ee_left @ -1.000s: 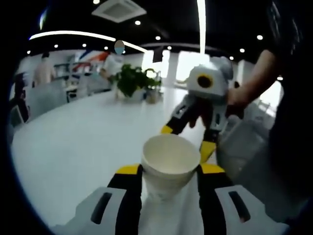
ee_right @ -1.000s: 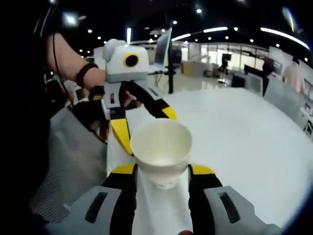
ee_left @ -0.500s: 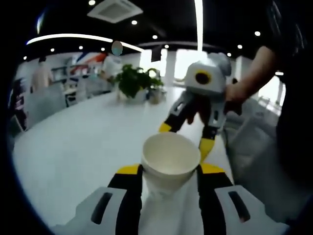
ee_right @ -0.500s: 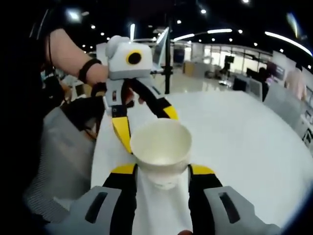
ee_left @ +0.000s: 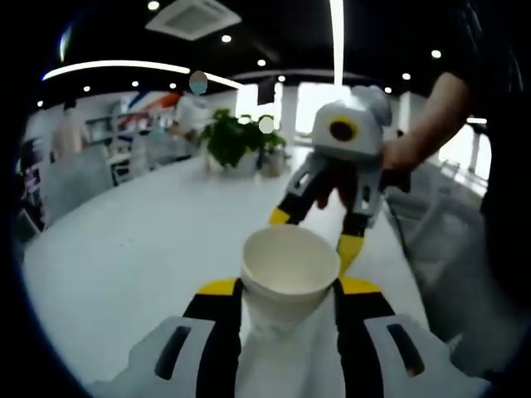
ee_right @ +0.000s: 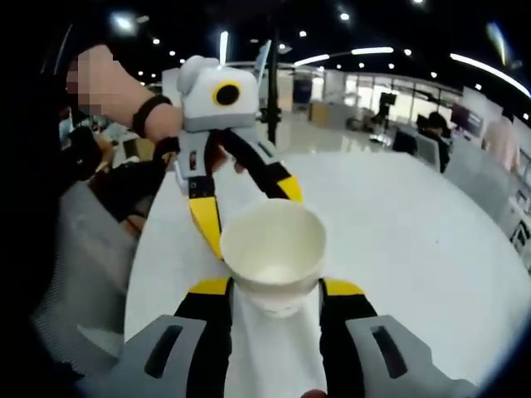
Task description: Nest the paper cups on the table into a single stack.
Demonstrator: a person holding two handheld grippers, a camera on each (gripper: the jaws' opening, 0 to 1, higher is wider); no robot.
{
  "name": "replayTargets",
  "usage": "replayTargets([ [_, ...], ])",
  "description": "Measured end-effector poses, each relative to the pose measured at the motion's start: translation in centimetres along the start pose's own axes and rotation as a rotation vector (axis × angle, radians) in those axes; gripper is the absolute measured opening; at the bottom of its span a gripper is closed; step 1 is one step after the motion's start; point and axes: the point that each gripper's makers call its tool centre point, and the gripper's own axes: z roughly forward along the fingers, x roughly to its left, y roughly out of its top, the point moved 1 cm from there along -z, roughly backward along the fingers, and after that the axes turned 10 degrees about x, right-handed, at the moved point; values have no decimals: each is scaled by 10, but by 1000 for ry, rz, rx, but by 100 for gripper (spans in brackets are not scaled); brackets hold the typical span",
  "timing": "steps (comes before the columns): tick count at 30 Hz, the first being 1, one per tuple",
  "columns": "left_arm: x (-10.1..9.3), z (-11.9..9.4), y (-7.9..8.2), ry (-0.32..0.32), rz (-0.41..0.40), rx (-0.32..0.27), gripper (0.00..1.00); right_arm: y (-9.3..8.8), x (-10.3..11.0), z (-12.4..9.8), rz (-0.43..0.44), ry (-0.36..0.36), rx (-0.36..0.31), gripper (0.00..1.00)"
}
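Observation:
A white paper cup (ee_left: 289, 264) sits mouth-up between the yellow-tipped jaws of my left gripper (ee_left: 288, 287), which is shut on it just under the rim. Beyond it, my right gripper (ee_left: 315, 232) reaches in from the upper right, its yellow tips flanking the cup's far side. In the right gripper view a white paper cup (ee_right: 272, 249) is pinched the same way by my right gripper (ee_right: 276, 287). There my left gripper (ee_right: 246, 211) comes in from the upper left, tips at the far rim. I cannot tell whether both views show one cup.
The white table (ee_left: 124, 240) stretches away to the left, and to the right in the right gripper view (ee_right: 415, 232). A potted plant (ee_left: 236, 141) stands at its far end. A person's forearm (ee_left: 431, 124) and grey chairs (ee_left: 448, 240) lie along the table's edge.
Both views have shifted slightly, so more table shows beside the grippers. Each cup stays held in its jaws, and the two grippers keep the same stance to each other.

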Motion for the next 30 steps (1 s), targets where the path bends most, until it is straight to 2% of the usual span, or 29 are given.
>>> replayTargets([
  [10,21,18,-4,-10,-1,14,43,-11,-23,11,19,4,17,37],
  [19,39,26,-4,-1,-55,-4,43,-11,-41,13,58,0,-12,37],
  [30,48,31,0,18,-55,-16,43,-14,-52,15,102,-7,-26,38],
])
